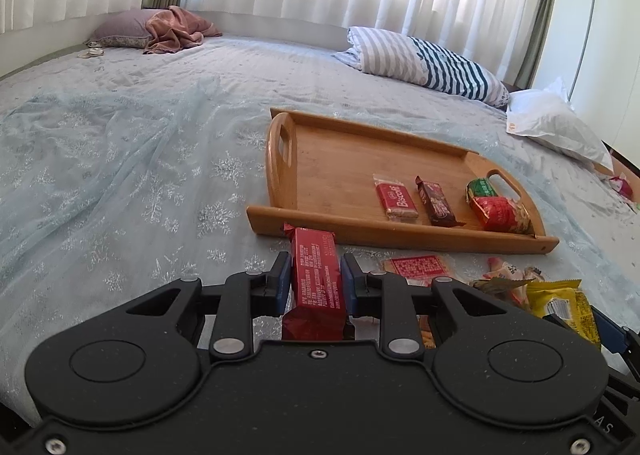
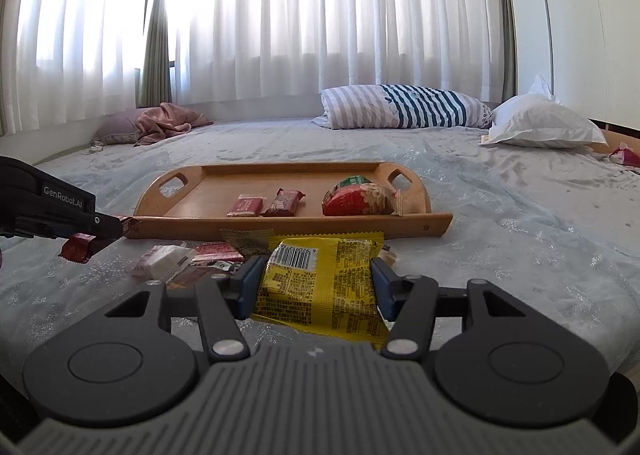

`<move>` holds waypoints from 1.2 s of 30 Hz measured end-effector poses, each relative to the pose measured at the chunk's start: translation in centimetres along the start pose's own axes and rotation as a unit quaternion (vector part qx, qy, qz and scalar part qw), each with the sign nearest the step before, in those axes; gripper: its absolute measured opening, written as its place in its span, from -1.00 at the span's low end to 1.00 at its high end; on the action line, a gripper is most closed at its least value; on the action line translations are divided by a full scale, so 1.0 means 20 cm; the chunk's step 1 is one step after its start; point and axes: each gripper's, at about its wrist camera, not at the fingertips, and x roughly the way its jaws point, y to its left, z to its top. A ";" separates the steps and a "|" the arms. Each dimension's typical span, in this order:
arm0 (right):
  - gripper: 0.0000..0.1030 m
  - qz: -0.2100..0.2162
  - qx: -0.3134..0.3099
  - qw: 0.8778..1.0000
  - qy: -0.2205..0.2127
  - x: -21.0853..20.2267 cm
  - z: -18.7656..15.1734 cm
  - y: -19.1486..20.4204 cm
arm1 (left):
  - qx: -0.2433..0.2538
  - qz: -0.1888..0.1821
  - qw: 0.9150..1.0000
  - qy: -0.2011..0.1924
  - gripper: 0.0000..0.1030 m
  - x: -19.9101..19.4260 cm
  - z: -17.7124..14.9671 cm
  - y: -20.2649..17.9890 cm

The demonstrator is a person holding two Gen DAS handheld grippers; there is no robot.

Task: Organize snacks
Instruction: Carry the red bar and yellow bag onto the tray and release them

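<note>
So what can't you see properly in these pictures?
- Left view: lower end of the red snack bar, hidden behind the left tongs.
- Right view: bottom of the yellow packet, behind the right tongs.
- Loose snacks on the bed: labels too small to read.

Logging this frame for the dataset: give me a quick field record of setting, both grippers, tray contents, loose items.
setting: bed with pale snowflake cover, curtained window behind
left gripper: shut on red snack bar
right gripper: shut on yellow snack packet
tray: wooden tray on the bed, ahead of both grippers
in tray: red Biscoff pack, brown bar, red-and-green packet, in a row along the near rim
loose snacks: small pile on the cover in front of the tray
</note>
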 end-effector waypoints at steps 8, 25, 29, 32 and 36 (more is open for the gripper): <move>0.16 -0.020 0.002 1.000 -0.017 0.02 0.05 -0.06 | 0.000 -0.014 1.000 0.000 -0.52 0.04 0.08 -0.02; 0.16 0.017 0.032 0.999 -0.030 0.29 0.33 -0.19 | 0.001 -0.046 0.999 -0.009 -0.52 0.21 0.31 -0.10; 0.16 0.038 0.049 0.998 -0.020 0.43 0.43 -0.21 | -0.008 -0.051 0.999 -0.001 -0.52 0.31 0.37 -0.11; 0.16 0.056 0.059 0.997 -0.004 0.54 0.50 -0.22 | -0.018 -0.052 0.998 0.009 -0.52 0.40 0.41 -0.11; 0.16 0.079 0.066 0.994 0.021 0.71 0.59 -0.22 | -0.018 -0.041 0.999 0.016 -0.52 0.51 0.43 -0.13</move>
